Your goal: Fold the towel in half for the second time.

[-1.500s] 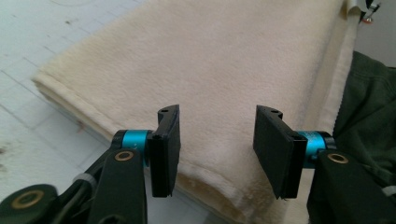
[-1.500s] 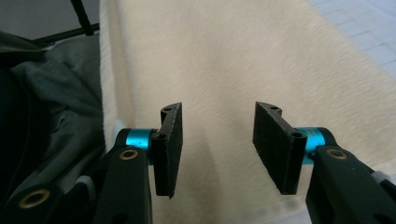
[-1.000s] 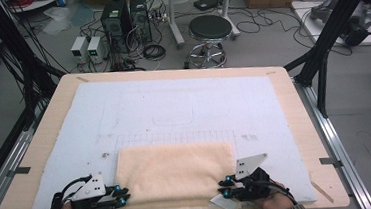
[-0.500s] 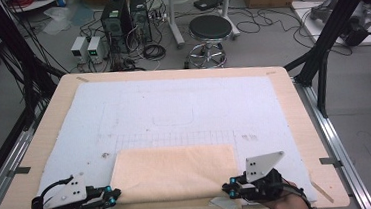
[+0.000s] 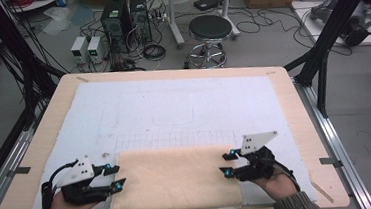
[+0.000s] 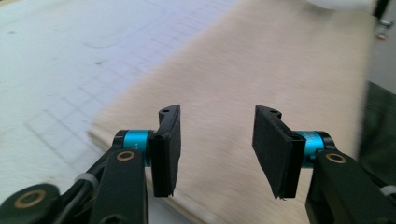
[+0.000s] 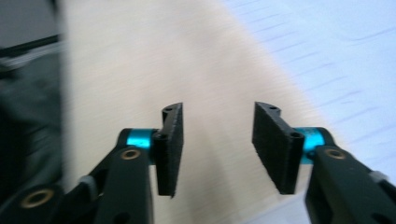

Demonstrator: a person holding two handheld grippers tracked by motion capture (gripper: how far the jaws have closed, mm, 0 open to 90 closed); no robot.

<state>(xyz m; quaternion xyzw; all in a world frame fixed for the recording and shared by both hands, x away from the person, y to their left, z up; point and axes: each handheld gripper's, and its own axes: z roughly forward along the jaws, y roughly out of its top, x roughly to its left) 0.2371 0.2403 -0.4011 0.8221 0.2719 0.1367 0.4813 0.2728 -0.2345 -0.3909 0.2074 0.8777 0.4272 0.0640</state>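
The left gripper (image 5: 118, 177) is hovering at the left short edge of a folded beige towel (image 5: 175, 178), its 2 jaws having just been opening and now standing apart with nothing between them. In the left gripper view, the pads (image 6: 168, 149) are gaping over the towel (image 6: 261, 79) without touching it. The right gripper (image 5: 226, 163) is mirroring this at the towel's right edge, its jaws likewise having just been parting and gripping nothing; in the right gripper view the cloth (image 7: 154, 65) is lying blurred below the spread pads (image 7: 275, 144). The towel is resting flat on a white mat (image 5: 173, 100) near the table's (image 5: 299, 110) front edge, just below a faint pencilled grid (image 5: 176, 139). Beyond the table, a black stool (image 5: 209, 30) and 2 computer towers (image 5: 126, 14) are standing on the cable-strewn floor.
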